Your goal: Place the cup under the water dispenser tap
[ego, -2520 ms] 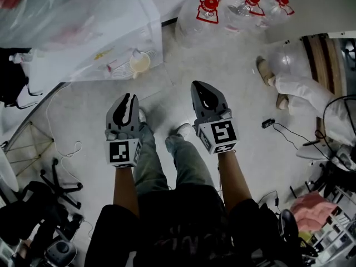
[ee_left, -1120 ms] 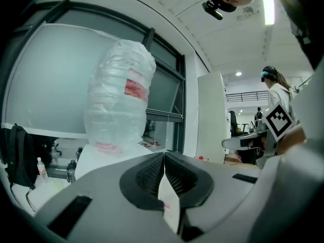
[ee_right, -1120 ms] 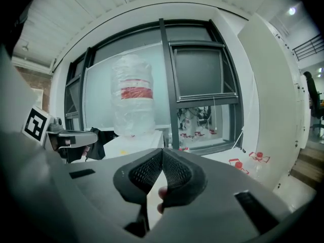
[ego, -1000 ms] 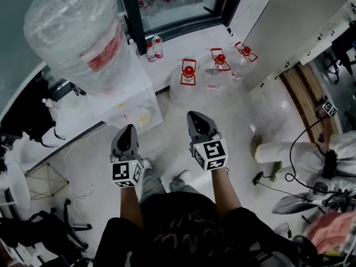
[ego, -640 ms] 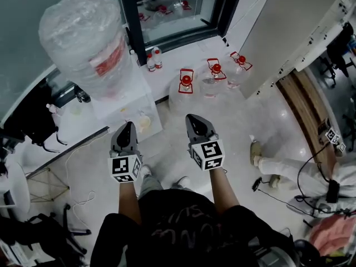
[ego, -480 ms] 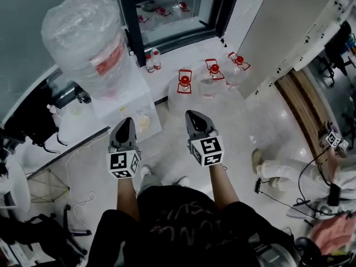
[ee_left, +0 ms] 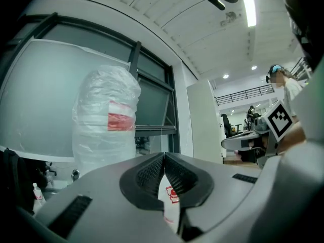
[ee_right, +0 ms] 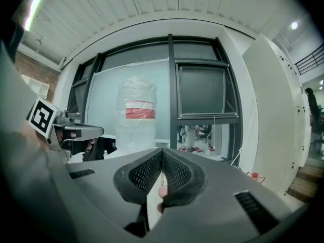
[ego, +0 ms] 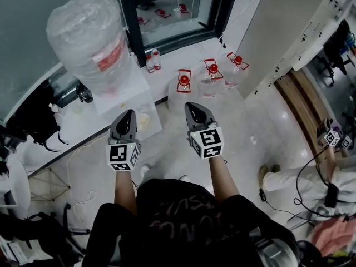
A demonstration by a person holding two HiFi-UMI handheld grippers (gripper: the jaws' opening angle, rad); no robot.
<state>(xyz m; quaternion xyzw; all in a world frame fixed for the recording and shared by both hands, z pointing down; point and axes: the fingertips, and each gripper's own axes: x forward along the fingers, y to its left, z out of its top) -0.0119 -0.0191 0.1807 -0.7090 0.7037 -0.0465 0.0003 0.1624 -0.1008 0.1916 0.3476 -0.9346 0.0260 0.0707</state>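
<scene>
The pale floor (ego: 250, 121) is the largest thing below me. It lies open ahead of both claws and out to the right, as far as the foot of the white wall panel (ego: 278, 32). On the left it stops at the water dispenser (ego: 119, 102), a white cabinet carrying a big plastic-wrapped bottle (ego: 83, 38) with a red label. The dark window frame (ego: 127, 32) rises close behind it. Three clear jugs (ego: 183, 85) with red caps stand in a row along the window's base and close off the far edge. Low on the right, another person's leg (ego: 289, 177) lies across the floor.

My left claw (ego: 127, 114) is closed with nothing in it, its tip near the dispenser's front corner. My right claw (ego: 194, 107) is also closed and empty. It is apart from the left one and points toward the jugs.

The cup (ego: 143, 117) shows low at the dispenser's front, just past the left claw's tip. I can't tell whether it sits under the tap.
</scene>
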